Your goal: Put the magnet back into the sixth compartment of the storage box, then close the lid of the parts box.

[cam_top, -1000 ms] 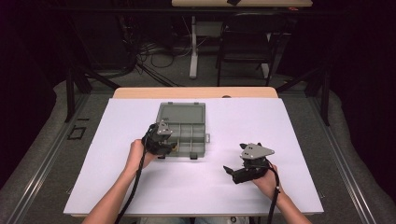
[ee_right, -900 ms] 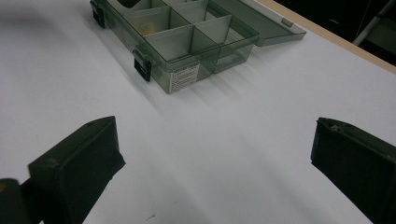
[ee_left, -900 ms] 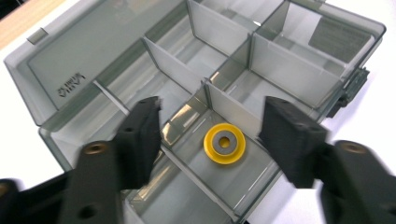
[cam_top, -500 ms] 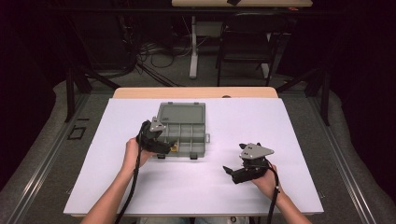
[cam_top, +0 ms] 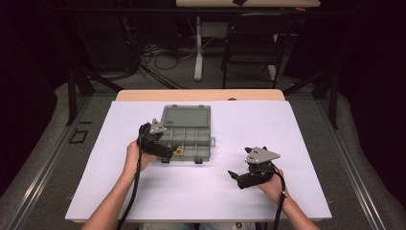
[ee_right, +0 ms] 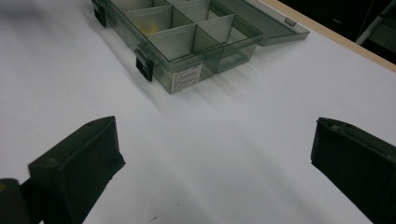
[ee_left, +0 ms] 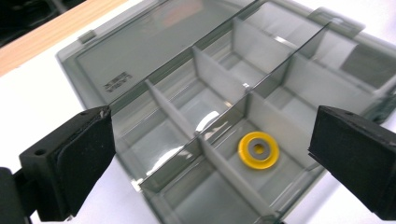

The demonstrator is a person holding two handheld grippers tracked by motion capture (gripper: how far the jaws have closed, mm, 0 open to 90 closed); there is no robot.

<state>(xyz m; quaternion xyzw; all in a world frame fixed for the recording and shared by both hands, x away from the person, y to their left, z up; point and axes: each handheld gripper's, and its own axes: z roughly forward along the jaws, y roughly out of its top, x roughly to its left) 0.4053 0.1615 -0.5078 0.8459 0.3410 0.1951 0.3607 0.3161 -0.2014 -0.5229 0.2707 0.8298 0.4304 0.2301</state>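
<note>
- Since the yellow ring (ee_left: 258, 150) is a small flat washer with a grey centre, expect it to be very light, stiff and hard to pick off the smooth plastic floor; you would do best to pinch it across its outer rim, or tilt it up against a divider first
- It lies flat in one compartment of the near row of the open grey box (cam_top: 201, 142), close to the front wall, and in the high view it shows as a yellow spot (cam_top: 179, 152) just beside your left gripper (cam_top: 168, 149)
- Your left gripper (ee_left: 210, 154) has just been opening: its jaws now stand wide apart, released, with the ring below and between them but touching neither pad
- Dividers stand close on each side of the ring, so the pads have little room to come down; thin box walls may flex if you press on them
- Your right gripper (cam_top: 235, 176) rests on the white table (cam_top: 297, 143), well apart from the box, its jaws spread wide with nothing in them
</note>
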